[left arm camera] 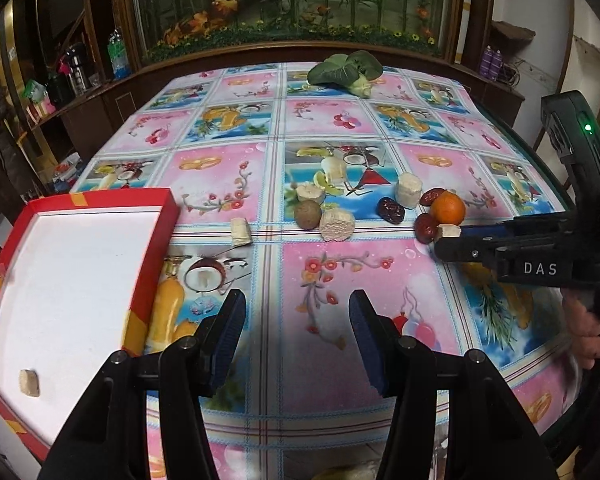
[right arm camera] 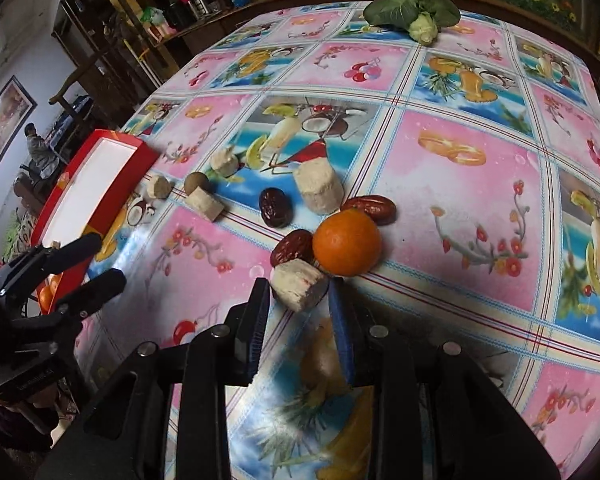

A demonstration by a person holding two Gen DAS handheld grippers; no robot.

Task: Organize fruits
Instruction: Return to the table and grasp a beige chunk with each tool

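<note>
Right tongs (right arm camera: 300, 292) straddle a pale chunk (right arm camera: 299, 285) on the desk (right arm camera: 460, 208), blue pads either side; can't tell if they're touching it. Chunk sits against the orange (right arm camera: 346, 242) and a red date (right arm camera: 292, 246). Left tongs (left arm camera: 296, 320) wide open, nothing in them, above the desk beside the red tray (left arm camera: 152, 264); one pale piece (left arm camera: 29, 383) lies in the tray.

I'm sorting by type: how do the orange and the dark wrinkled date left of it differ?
The orange is round, smooth and bright; the dark date is oblong, wrinkled and almost black. The orange is clearly larger. The orange touches the pale chunk at the right tool; the dark date lies apart. Both rest on the tablecloth.
</note>
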